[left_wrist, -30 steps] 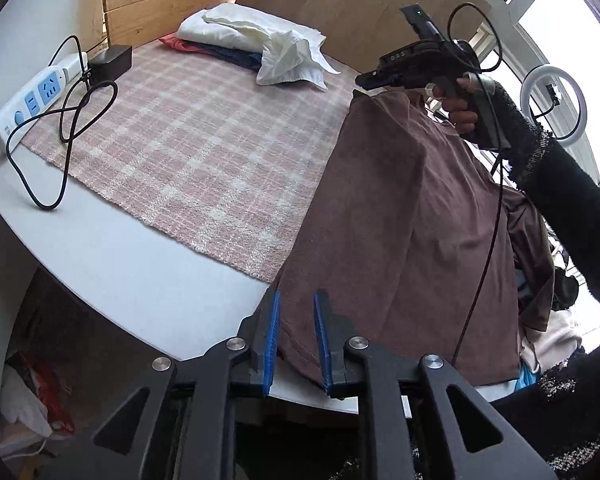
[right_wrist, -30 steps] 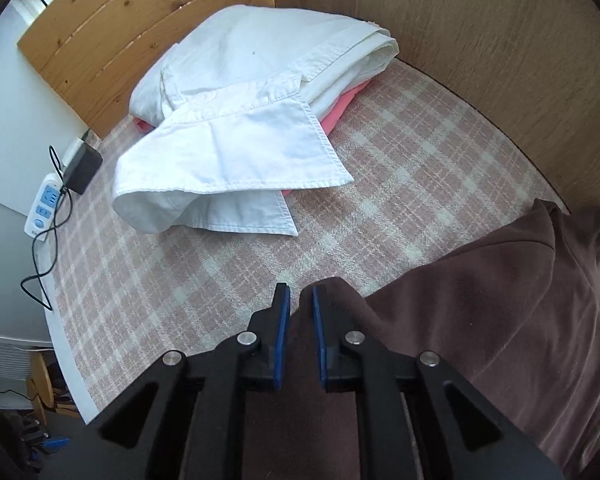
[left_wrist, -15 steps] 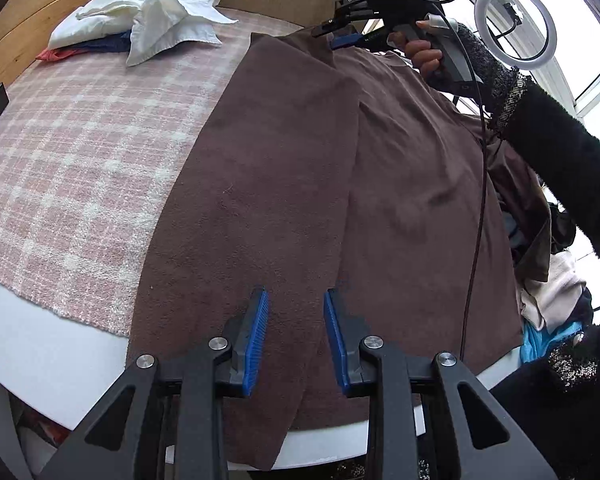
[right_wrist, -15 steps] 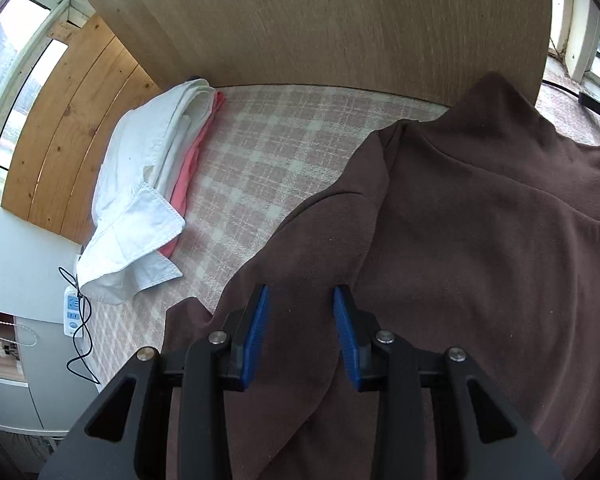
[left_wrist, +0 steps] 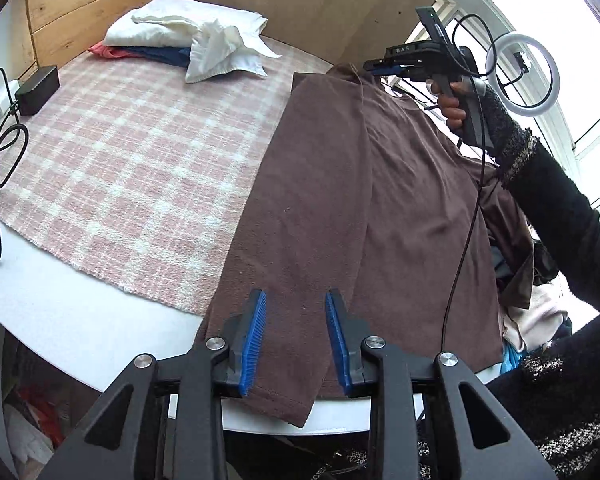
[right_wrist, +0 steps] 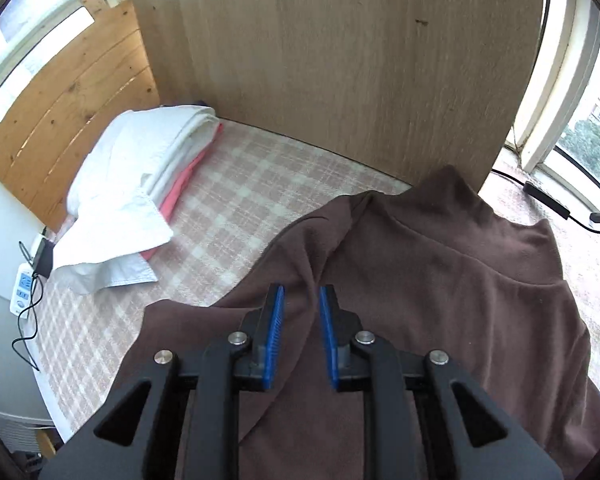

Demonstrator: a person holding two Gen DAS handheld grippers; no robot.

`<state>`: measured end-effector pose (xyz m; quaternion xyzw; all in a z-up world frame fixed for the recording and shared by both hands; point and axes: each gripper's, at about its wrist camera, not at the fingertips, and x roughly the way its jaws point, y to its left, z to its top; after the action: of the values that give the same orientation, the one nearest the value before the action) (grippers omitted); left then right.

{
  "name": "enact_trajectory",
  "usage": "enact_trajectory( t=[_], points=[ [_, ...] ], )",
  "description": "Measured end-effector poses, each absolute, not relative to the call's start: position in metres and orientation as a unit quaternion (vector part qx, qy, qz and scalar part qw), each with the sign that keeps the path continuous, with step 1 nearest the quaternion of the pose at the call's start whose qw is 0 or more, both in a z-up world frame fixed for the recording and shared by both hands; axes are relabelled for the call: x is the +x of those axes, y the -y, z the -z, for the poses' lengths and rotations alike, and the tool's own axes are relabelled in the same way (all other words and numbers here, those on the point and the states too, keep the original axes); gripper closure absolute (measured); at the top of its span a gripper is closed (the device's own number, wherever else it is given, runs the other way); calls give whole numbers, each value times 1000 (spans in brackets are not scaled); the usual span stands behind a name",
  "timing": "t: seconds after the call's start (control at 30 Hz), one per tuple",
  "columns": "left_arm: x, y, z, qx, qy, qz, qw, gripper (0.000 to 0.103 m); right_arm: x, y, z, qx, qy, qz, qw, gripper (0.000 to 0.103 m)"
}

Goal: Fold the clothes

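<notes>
I am looking down both claws at a brown shirt (left_wrist: 340,184) lying along the right part of the checked pink cloth (left_wrist: 132,152) on the table (left_wrist: 72,312), its hem hanging a little over the near edge. One side is lying folded inward, making a long panel with a straight crease running away from me.

My left claw (left_wrist: 294,340) is hovering over the hem end with its blue pads standing apart; the fabric is passing under the gap, not pinched, so it is holding nothing. My right claw (right_wrist: 300,336) is hovering near the collar end, above a puckered ridge in the cloth. Its jaws are closing from a narrow gap, and the pads are not yet pressing on the fabric, so it too is gripping nothing.

I am judging the shirt to be light, soft and limp, a fleecy knit that will be sagging and bunching wherever it is unsupported. It will be dragging on the rough cloth rather than sliding. I would be taking hold at the doubled edges: hem corner with the left, shoulder by the collar with the right, pinching both layers together.

A folded stack topped by a white shirt (left_wrist: 204,40) is sitting at the far corner, well apart.
</notes>
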<state>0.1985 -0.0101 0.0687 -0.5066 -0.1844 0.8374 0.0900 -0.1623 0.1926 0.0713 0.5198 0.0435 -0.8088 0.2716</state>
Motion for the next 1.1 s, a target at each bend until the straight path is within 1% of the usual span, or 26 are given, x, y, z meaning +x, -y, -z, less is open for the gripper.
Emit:
enact_trajectory(
  t=[0.03,0.1,0.2,0.3,0.33,0.37,0.4,0.43,0.47,0.5,0.53,0.6,0.8,0.87,0.93,0.97,1.0,1.03,1.07,1.1],
  points=[
    [198,12,-64,-514,180,-835,83,74,-152,-185,-70,520,-51,802,288,84],
    [197,15,-52,-526,176,-828,77,74,-143,-168,-58,523,-80,799,287,84],
    [202,20,-37,-538,176,-822,63,74,-161,-163,-29,543,-96,799,241,84],
    [213,27,-45,-521,178,-833,49,74,-179,-173,-12,574,-88,787,208,84],
    [216,31,-48,-513,181,-838,46,72,-180,-176,-18,577,-76,788,199,84],
    [218,34,-52,-504,185,-843,44,65,-178,-176,-26,578,-64,789,200,84],
    [221,38,-55,-495,188,-847,41,56,-173,-174,-35,575,-48,788,213,83],
    [221,40,-56,-491,189,-849,41,55,-169,-171,-44,573,-32,787,227,75],
    [218,37,-53,-495,184,-848,43,55,-163,-166,-52,570,-21,785,241,70],
    [214,33,-50,-501,173,-847,47,55,-158,-157,-57,568,-19,783,254,62],
    [211,29,-47,-506,163,-845,50,55,-152,-147,-61,567,-22,780,266,60],
    [209,25,-40,-516,152,-841,57,55,-144,-126,-62,569,-40,773,278,60],
    [210,21,-29,-525,156,-834,68,55,-138,-85,-38,603,-74,752,255,60],
    [212,17,-31,-524,143,-836,70,57,-137,-79,-31,611,-90,750,239,60],
    [213,13,-31,-524,131,-839,67,65,-135,-75,-23,617,-106,747,222,61],
    [215,12,-31,-523,128,-840,67,73,-134,-74,-21,617,-112,748,217,62],
    [216,13,-33,-521,130,-841,70,86,-132,-75,-22,613,-118,751,215,73],
    [218,13,-34,-518,132,-842,72,90,-131,-76,-22,609,-124,754,213,81],
    [219,12,-36,-515,133,-844,75,92,-130,-79,-24,606,-121,756,217,84],
    [220,10,-40,-509,130,-847,77,93,-130,-85,-26,607,-106,755,225,91]
  ],
)
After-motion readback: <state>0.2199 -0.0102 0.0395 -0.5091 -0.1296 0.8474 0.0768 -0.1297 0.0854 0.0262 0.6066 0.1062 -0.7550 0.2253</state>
